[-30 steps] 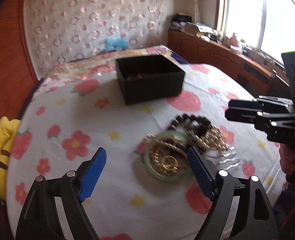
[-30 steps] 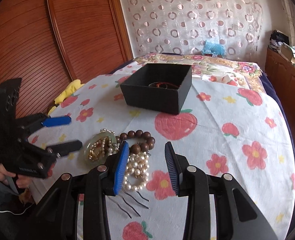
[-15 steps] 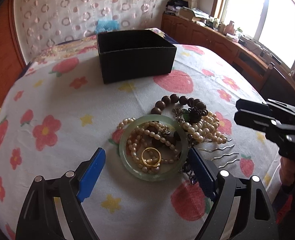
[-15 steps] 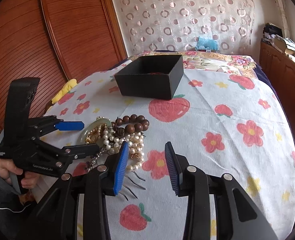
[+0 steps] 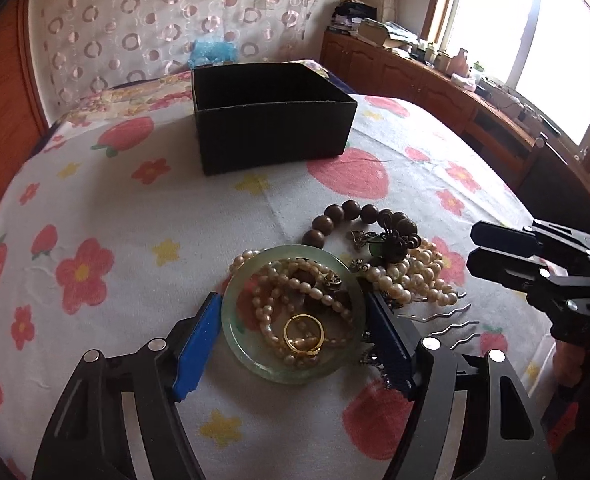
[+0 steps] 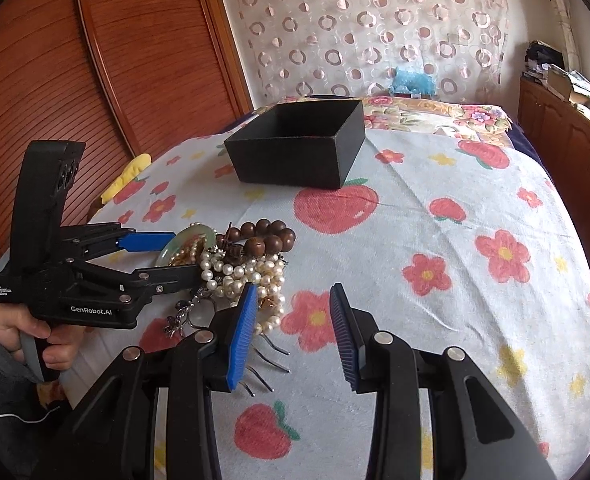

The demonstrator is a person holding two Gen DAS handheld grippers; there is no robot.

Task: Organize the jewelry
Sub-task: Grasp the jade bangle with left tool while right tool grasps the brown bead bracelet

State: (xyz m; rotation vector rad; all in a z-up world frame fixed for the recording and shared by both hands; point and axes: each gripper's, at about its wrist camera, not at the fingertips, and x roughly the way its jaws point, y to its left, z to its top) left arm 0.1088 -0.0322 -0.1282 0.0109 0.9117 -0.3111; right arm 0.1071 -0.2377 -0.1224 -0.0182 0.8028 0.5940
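Left wrist: left tongs angled down, closing around jade bangle.

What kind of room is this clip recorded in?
Most likely a bedroom in a home: the jewelry lies on a bed under a floral sheet, with a patterned curtain at its far end and wooden cabinets cluttered with household things under the window.

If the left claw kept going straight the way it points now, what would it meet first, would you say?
Most likely the green jade bangle, already between the closing left claw fingers, with pearls and a gold ring inside it.
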